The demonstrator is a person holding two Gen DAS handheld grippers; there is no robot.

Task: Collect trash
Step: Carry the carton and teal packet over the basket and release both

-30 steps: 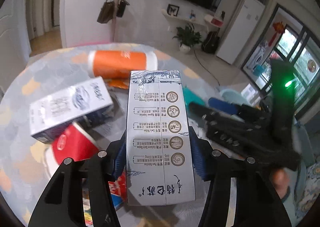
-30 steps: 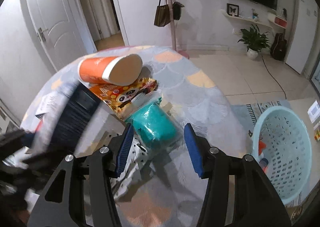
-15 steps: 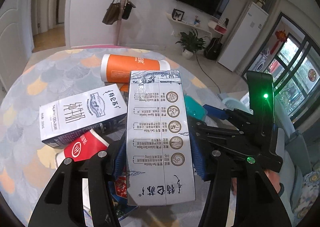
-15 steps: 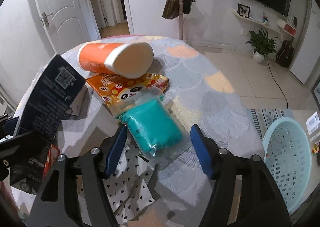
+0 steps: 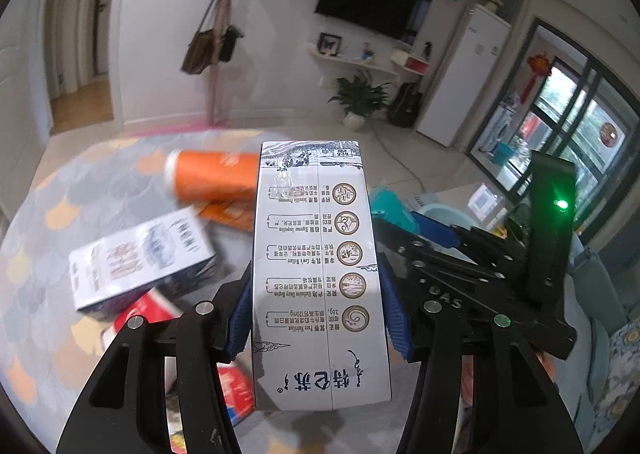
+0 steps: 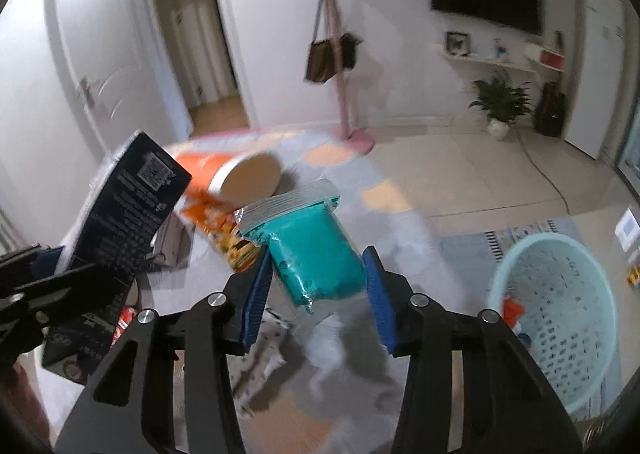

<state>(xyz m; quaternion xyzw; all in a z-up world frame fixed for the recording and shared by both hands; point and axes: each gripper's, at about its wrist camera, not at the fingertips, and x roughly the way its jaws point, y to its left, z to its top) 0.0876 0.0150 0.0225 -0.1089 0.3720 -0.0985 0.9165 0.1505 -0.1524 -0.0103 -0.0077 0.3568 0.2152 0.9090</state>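
Observation:
My left gripper (image 5: 318, 314) is shut on a tall white milk carton (image 5: 318, 274) and holds it upright above the table; the carton's dark side shows in the right wrist view (image 6: 116, 238). My right gripper (image 6: 318, 290) is shut on a teal plastic packet (image 6: 316, 250) and holds it lifted off the table; the packet's clear sealed end points away. In the left wrist view the right gripper's body (image 5: 480, 270) sits just right of the carton.
An orange tube (image 5: 216, 176), a second white carton (image 5: 140, 258), a red cup (image 5: 140, 314) and an orange snack wrapper (image 6: 216, 222) lie on the patterned round table (image 5: 60, 190). A light blue basket (image 6: 560, 302) stands on the floor at the right.
The right gripper has closed on the teal packet and lifted it off the table. The left gripper has risen a little with the carton still held.

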